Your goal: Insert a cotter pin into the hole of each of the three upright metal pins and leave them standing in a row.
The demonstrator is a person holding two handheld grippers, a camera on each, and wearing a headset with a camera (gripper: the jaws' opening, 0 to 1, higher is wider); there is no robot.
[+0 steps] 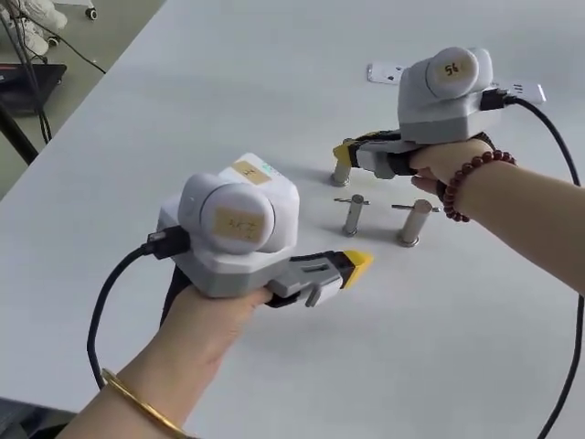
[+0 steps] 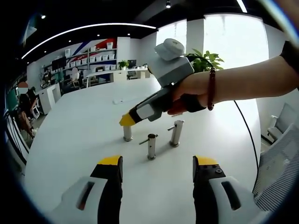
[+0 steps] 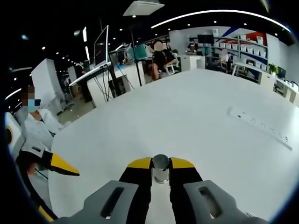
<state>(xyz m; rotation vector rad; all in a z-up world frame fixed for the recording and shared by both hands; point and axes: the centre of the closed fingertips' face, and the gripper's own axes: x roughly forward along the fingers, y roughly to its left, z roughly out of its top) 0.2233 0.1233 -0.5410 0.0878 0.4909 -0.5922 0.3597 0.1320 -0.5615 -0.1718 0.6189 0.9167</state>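
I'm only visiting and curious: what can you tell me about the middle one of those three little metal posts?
The middle pin is a shiny, silvery cylinder with a slightly wider foot, standing upright on the white table. A thin cotter pin runs crosswise through it near the top, sticking out both sides. It stands apart from the gripped pin and the other pin; no gripper touches it.

**Grippers and hands, two of each**

Left gripper: held close to the body in left hand, jaws wide apart, empty.
Right gripper: held in right hand, forearm reaching in from the right, jaws closed on top of one metal pin.
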